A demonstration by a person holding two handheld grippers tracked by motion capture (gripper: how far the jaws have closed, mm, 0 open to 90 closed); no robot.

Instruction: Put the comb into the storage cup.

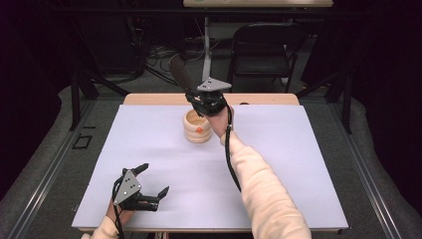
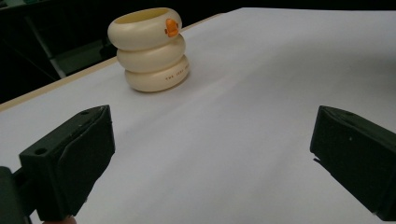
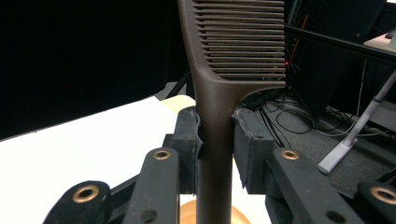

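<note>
A dark brown comb [image 3: 238, 42] stands upright with its teeth at the top, and my right gripper [image 3: 215, 135] is shut on its handle. In the high view that comb [image 1: 178, 72] sticks up and to the left from the right gripper [image 1: 201, 102], just behind a cream ringed cup [image 1: 197, 127] with an orange mark. The cup's rim [image 3: 187, 213] shows below the jaws; whether the handle's end is inside it is hidden. My left gripper [image 1: 155, 178] rests at the front left of the table, open and empty, and faces the cup [image 2: 152, 49] from afar, its own jaws [image 2: 212, 154] wide apart.
A white sheet [image 1: 278, 164] covers the table, with a wooden strip [image 1: 149, 98] along the far edge. A black chair [image 1: 261, 47] and floor cables [image 1: 159, 55] lie beyond it. A person's cream sleeve [image 1: 263, 189] crosses the right half.
</note>
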